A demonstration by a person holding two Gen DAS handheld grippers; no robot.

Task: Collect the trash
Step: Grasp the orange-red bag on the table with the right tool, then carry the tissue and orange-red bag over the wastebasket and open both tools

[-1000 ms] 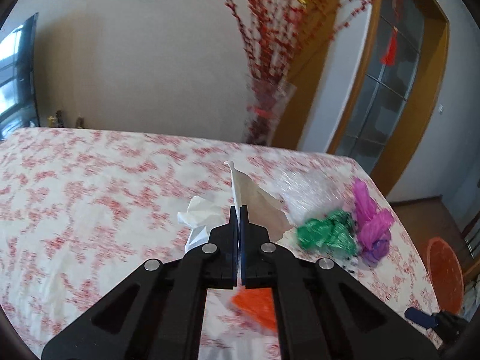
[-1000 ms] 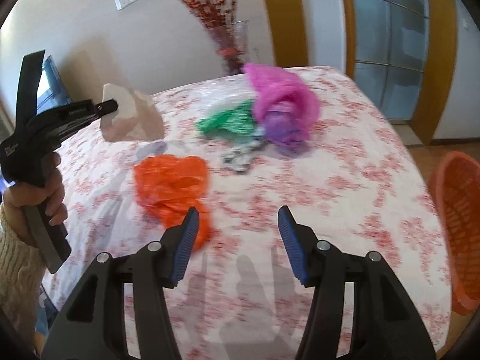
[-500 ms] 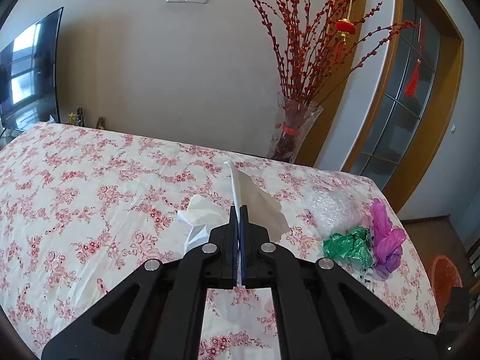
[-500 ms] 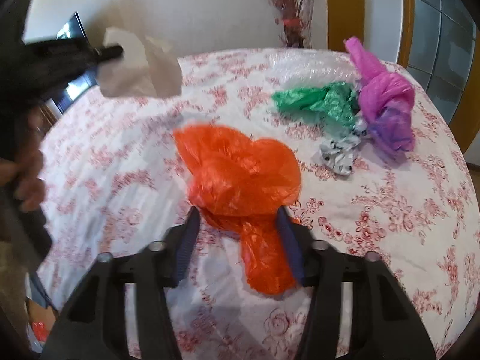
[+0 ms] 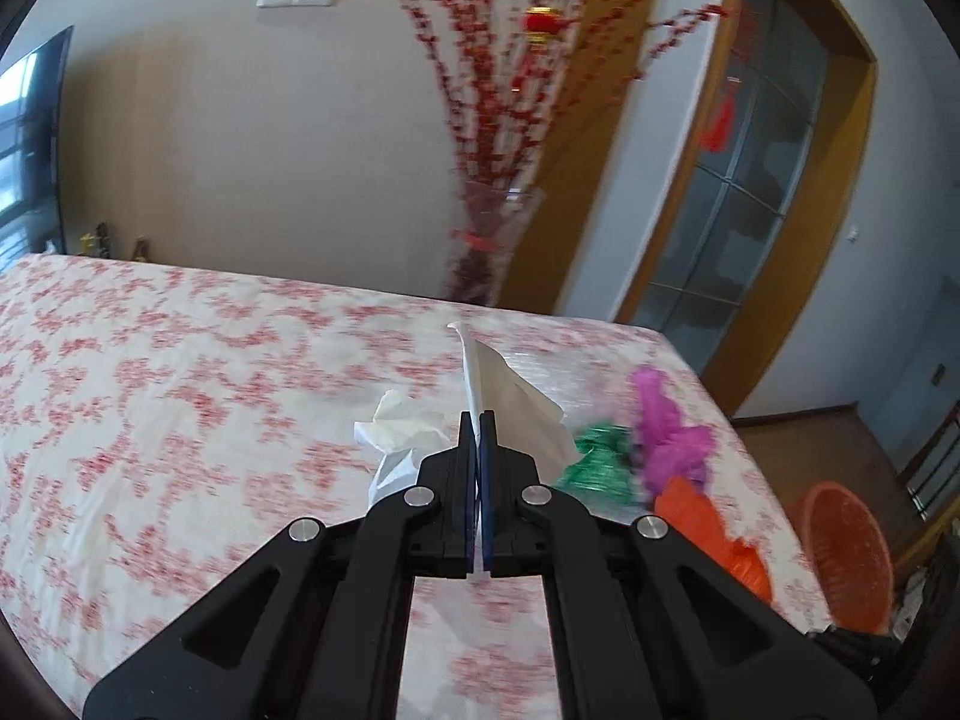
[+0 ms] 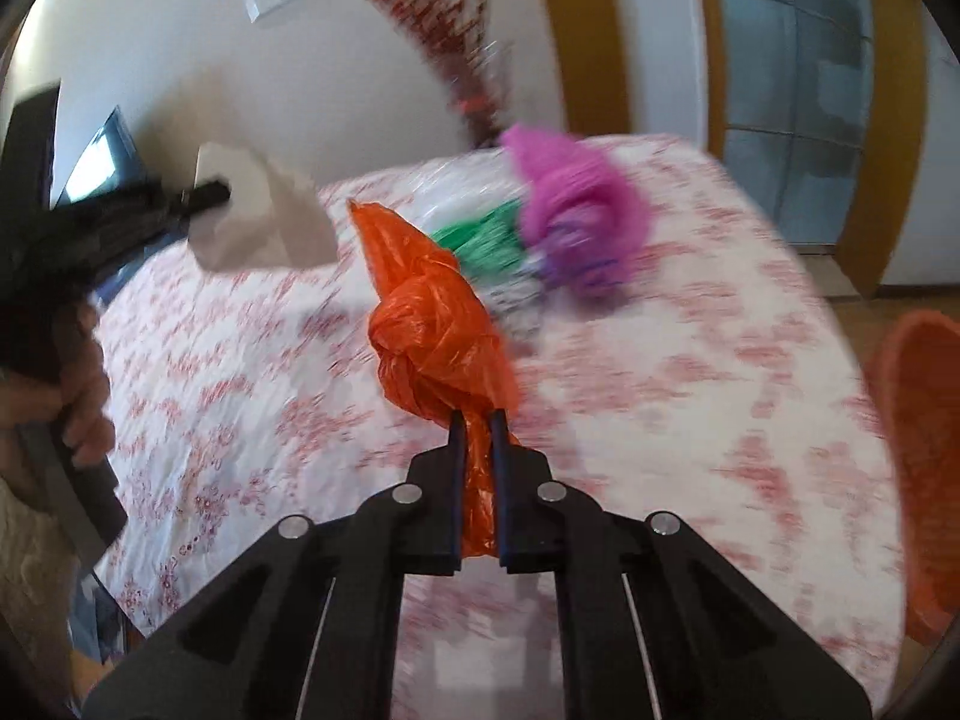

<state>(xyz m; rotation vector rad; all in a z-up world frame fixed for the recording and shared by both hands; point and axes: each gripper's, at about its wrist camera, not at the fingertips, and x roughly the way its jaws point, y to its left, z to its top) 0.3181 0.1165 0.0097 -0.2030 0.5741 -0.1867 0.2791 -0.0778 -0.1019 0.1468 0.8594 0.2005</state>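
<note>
The right claw (image 6: 477, 420), angled downward over a table (image 6: 690, 408) in a red-flowered cloth, has just been closing and is now being clamped on an orange plastic bag (image 6: 438, 324), which is being held up off the cloth. The left claw (image 5: 478, 420), raised to its left by a hand (image 6: 78, 384), is being kept pinched tight on a white tissue (image 5: 510, 402). Green (image 6: 480, 240) and purple bags (image 6: 576, 210) are lying beyond. An orange basket (image 6: 924, 450) is standing beside the table. No writing can be read.
</note>
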